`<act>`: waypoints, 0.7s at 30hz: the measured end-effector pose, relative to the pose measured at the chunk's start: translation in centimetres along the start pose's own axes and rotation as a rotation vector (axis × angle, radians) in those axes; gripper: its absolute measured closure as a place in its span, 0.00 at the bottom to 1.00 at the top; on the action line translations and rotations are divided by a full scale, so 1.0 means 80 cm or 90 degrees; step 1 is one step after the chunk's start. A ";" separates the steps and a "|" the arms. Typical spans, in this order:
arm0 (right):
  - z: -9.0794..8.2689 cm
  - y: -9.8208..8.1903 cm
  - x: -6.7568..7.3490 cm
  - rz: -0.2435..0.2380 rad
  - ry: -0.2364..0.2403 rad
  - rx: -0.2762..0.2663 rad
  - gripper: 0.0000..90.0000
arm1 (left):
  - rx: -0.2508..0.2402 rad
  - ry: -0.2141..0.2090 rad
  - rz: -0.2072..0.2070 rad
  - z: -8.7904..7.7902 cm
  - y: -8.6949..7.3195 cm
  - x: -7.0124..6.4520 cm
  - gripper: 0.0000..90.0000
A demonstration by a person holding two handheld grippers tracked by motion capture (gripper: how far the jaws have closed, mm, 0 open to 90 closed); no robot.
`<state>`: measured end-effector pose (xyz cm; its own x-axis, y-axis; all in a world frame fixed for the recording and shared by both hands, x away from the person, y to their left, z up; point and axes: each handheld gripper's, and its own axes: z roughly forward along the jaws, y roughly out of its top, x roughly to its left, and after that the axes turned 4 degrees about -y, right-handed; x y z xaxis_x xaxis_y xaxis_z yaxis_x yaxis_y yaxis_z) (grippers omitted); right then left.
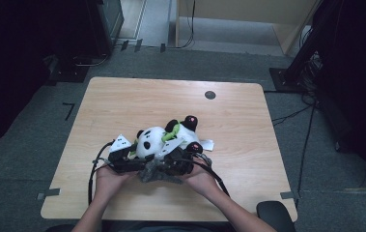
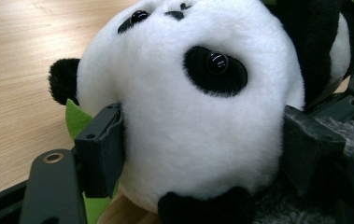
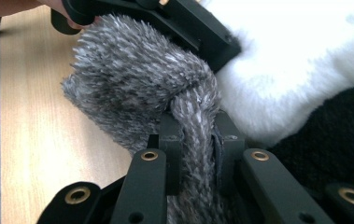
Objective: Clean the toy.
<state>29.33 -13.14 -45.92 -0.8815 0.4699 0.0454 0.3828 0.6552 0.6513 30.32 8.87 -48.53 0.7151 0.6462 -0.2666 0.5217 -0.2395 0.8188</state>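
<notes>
A black-and-white panda plush (image 1: 154,140) with a green leaf lies on the wooden table (image 1: 122,106). My left gripper (image 1: 139,155) is shut on its head. In the left gripper view the pads (image 2: 101,149) press into both sides of the white head (image 2: 188,116), which lies upside down. My right gripper (image 1: 163,168) is right beside the left one, shut on a grey fuzzy knitted cloth (image 1: 151,174). In the right gripper view a strip of that cloth (image 3: 137,79) is pinched between the jaws of my right gripper (image 3: 195,140), against the panda's fur (image 3: 296,60).
A dark round grommet (image 1: 210,94) sits in the table's far right part. A white tag (image 1: 207,143) lies by the panda's foot. A chair arm (image 1: 274,212) stands at the front right corner. Dark equipment stands and cables surround the table on the floor.
</notes>
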 end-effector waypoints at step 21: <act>-0.064 -0.056 -0.017 0.074 -0.062 -0.040 0.87 | 0.009 -0.003 0.003 0.000 0.003 0.002 0.27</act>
<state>27.40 -19.77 -45.00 -0.8005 0.5971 0.0517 0.4595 0.5560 0.6927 30.55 8.92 -48.41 0.7192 0.6422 -0.2653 0.5249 -0.2520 0.8130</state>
